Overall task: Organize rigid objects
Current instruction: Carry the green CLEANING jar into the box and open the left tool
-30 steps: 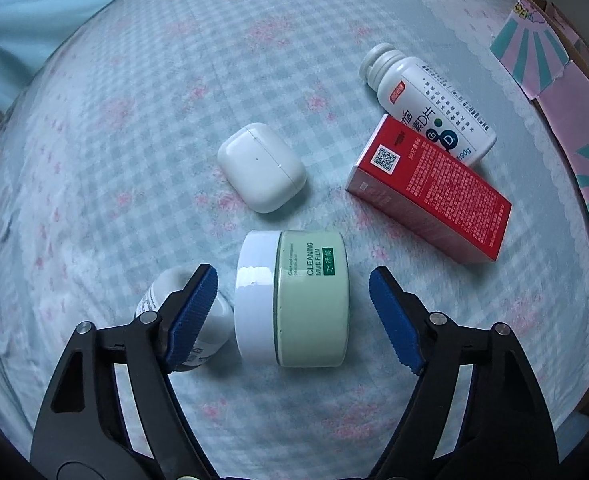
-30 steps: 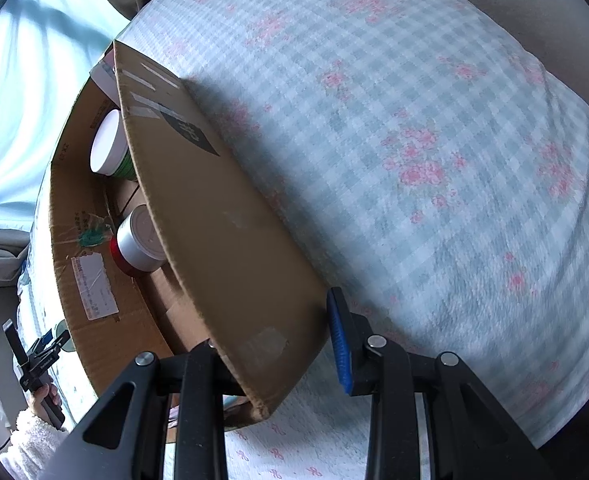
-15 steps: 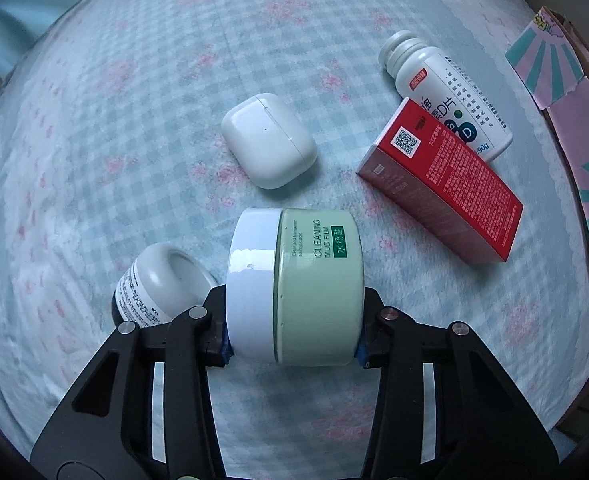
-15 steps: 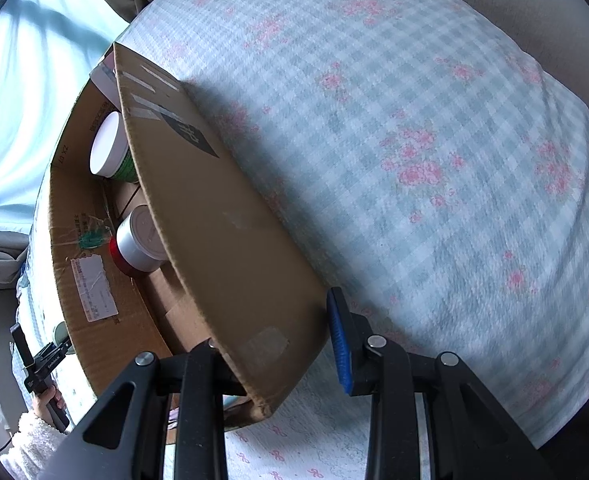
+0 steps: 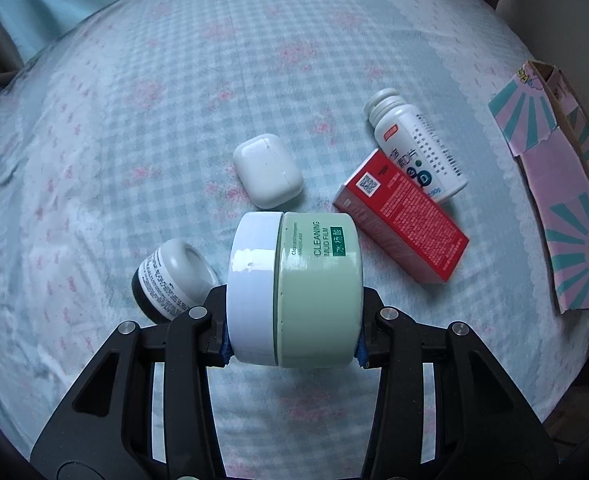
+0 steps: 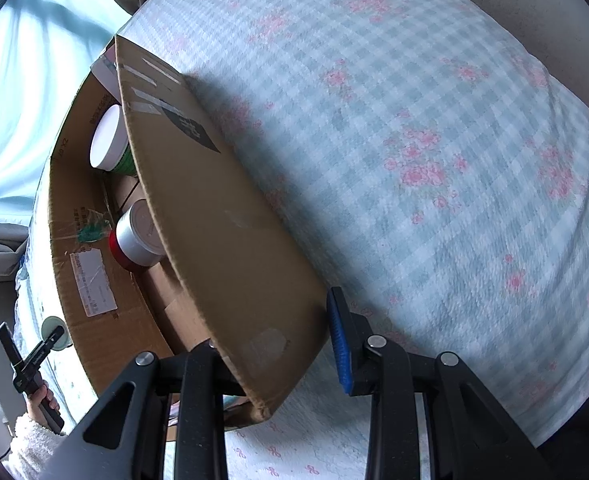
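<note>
Green jar (image 5: 318,292) in left tool (image 5: 294,340)

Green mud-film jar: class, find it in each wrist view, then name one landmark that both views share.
Left wrist view: the green jar sits low centre, on its side, clamped in the left gripper.
Right wrist view: probably the small pale round thing at the far left edge, at that gripper's tip, left of the cardboard box; too small to be sure.
Shared landmark: the checked floral bedspread.
</note>
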Motion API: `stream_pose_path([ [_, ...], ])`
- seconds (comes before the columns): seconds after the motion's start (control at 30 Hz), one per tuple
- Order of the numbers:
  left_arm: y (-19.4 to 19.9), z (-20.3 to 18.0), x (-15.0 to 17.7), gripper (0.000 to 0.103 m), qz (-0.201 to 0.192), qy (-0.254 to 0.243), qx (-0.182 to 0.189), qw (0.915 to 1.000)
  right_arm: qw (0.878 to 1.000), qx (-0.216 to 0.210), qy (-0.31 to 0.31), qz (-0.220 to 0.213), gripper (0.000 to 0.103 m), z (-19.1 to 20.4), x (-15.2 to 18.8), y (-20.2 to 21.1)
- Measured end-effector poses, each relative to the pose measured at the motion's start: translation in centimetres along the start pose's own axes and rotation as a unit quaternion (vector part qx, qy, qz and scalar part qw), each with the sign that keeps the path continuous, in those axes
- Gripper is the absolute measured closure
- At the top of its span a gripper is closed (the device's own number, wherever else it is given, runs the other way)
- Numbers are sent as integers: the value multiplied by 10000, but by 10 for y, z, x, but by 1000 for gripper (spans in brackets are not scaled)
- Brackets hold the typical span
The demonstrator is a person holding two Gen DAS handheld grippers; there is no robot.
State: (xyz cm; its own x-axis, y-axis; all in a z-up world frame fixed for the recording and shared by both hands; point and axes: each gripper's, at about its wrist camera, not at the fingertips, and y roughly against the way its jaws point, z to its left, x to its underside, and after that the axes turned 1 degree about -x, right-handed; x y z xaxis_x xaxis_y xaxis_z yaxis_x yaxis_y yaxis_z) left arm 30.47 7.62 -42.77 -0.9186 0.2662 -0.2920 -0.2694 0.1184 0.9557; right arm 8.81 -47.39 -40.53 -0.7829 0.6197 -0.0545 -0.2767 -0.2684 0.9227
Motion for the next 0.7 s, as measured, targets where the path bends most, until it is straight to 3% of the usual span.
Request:
stream_pose_path([
  [0.3,78,-44,-24,64,-440,468,185,9978,9996,-126,127,212,75,-6,-10,-3],
  [0.7,132,-206,-60,64,-803,670,797,9913,9970,-246,457,566,75,-7,-28,-11],
])
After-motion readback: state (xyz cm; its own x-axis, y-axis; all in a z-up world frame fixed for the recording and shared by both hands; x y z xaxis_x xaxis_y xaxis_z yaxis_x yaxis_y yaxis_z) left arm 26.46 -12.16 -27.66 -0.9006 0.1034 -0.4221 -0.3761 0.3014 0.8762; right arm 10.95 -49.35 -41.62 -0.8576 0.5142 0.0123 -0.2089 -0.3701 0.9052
